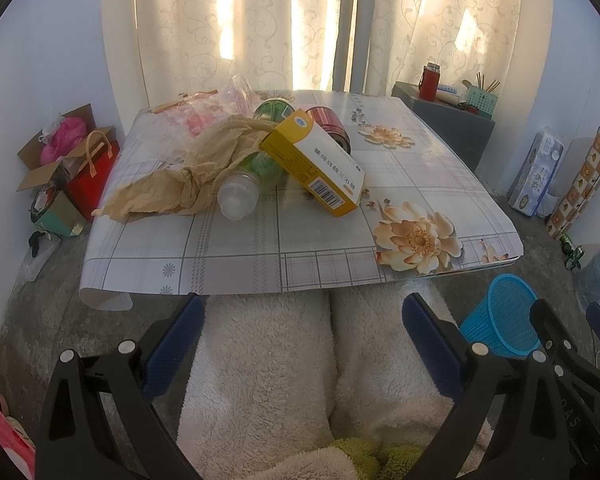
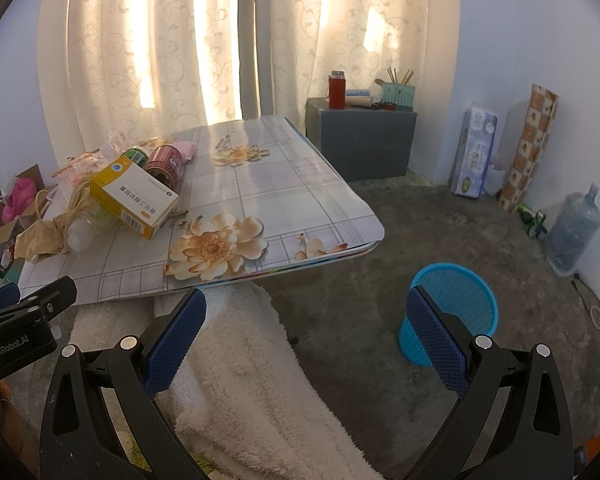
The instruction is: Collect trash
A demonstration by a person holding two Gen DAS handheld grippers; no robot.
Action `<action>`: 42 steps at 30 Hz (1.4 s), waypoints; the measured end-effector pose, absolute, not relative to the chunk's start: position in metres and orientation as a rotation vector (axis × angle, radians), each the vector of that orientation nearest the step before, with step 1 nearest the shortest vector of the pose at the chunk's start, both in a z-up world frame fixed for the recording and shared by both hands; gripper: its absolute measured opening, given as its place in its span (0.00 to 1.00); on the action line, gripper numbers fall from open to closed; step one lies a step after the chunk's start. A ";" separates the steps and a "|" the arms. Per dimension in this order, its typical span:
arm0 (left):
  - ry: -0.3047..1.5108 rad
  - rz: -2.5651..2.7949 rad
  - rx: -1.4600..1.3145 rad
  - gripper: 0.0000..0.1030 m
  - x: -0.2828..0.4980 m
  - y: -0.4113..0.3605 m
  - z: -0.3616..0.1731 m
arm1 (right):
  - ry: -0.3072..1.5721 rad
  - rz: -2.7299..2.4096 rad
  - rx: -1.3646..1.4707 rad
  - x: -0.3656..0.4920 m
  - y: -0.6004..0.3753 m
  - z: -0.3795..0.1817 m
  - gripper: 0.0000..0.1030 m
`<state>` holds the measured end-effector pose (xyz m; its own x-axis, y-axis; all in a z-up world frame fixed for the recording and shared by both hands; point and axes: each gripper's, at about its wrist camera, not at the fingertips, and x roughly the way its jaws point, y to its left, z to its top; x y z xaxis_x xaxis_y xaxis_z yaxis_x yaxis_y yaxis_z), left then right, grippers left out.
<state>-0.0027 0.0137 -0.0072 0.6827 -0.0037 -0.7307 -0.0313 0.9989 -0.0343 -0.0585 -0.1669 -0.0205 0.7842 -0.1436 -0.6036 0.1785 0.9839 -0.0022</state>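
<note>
A heap of trash lies on the low table with its flowered cover: a yellow and white box, a clear plastic bottle, crumpled brown paper, a red can, a green can and clear wrappers. A blue mesh bin stands on the floor at the right. My left gripper hangs open before the table's near edge, nothing in it. My right gripper is open and empty, left of the bin.
White fleece-covered legs of the person lie under both grippers. A grey cabinet with a red flask stands behind the table. Tissue pack, patterned roll and water jug line the right wall. Boxes and a red bag sit left.
</note>
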 end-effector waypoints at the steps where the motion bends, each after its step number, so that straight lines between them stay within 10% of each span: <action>1: 0.819 0.016 -0.046 0.94 -0.002 0.012 -0.006 | 0.646 -0.173 0.056 -0.058 -0.167 -0.021 0.93; 42: 0.810 0.040 -0.032 0.94 -0.005 0.010 -0.001 | 0.623 -0.148 0.086 -0.062 -0.172 -0.019 0.93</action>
